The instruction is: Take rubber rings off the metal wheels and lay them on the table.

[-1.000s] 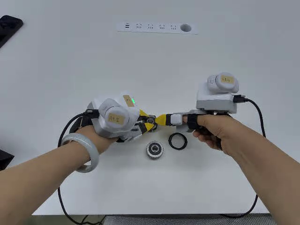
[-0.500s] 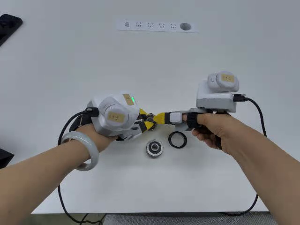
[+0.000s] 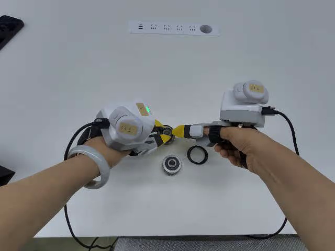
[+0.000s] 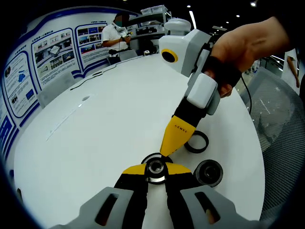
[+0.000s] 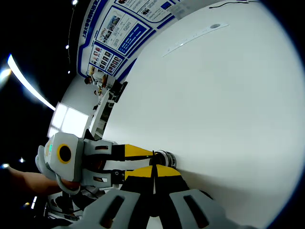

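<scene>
My left gripper (image 4: 156,173) is shut on a small metal wheel (image 4: 156,166) that wears a black rubber ring, held just above the white table (image 3: 104,73). My right gripper (image 5: 154,172) comes in from the right, its yellow jaws pressed together on the edge of that ring (image 5: 163,158). In the head view the left gripper (image 3: 165,136) and the right gripper (image 3: 176,132) meet tip to tip. Below them on the table lie a loose rubber ring (image 3: 197,155) and a second wheel (image 3: 171,164).
A white power strip (image 3: 174,28) lies at the far side of the table, with a black object (image 3: 9,26) at the far left corner. Gripper cables trail off the near edge on both sides. A person stands beyond the table (image 4: 116,33).
</scene>
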`<state>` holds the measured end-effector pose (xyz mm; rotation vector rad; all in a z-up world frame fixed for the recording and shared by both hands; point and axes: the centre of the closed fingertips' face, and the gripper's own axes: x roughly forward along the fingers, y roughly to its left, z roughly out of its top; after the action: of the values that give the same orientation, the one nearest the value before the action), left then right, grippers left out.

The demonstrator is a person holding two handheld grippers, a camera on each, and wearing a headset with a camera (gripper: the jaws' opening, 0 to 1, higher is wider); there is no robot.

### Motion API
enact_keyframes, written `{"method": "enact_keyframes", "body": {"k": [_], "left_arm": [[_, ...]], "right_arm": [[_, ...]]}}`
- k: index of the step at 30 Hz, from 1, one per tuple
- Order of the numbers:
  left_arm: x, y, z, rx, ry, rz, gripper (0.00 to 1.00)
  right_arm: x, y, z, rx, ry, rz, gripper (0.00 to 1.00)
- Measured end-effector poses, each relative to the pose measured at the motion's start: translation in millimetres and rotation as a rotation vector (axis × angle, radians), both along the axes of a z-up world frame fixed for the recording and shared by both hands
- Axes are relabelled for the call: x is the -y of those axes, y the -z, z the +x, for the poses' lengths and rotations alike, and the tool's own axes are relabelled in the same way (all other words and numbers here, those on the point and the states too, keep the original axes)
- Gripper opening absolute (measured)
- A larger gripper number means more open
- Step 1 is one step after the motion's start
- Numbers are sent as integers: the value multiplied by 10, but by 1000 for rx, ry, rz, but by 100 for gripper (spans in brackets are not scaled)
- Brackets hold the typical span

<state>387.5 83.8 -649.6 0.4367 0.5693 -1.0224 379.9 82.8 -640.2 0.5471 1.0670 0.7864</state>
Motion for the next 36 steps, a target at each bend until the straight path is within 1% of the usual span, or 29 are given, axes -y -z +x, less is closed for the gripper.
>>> {"method": "enact_keyframes", "body": {"k": [1,3,6,7,8,12,14,19,26,31,33,36], "left_arm": [[-1,2,-7,-1,4,4,15],[3,-10,-17,9,10,5,16],[-10,-42,-28,17,11,-2,18],[-13,-66,-35,21,10,-16,19],[-22,-70,-32,24,8,-18,21],[-84,-66,-42,33,0,-16,27],[-125,-42,-46,28,-10,-14,30],[-196,-18,-67,23,-26,-16,33],[-268,-4,-68,16,-57,-31,43],[-293,-24,-101,6,-69,-63,47],[-290,-51,-119,10,-65,-88,49],[-302,-63,-130,7,-70,-114,57]], "right_arm": [[2,5,1,-1,2,-1,2],[6,11,7,0,7,-4,2],[7,15,17,0,14,-4,2],[12,18,23,2,14,-6,2],[15,21,26,2,16,-8,2],[17,26,30,0,19,-10,2],[10,18,26,1,17,-7,2],[3,0,24,2,15,-1,2],[-18,-39,-10,1,12,14,2],[-31,-70,-27,3,12,26,2],[-31,-79,-40,1,13,31,2],[-26,-118,-57,-1,24,52,2]]}}
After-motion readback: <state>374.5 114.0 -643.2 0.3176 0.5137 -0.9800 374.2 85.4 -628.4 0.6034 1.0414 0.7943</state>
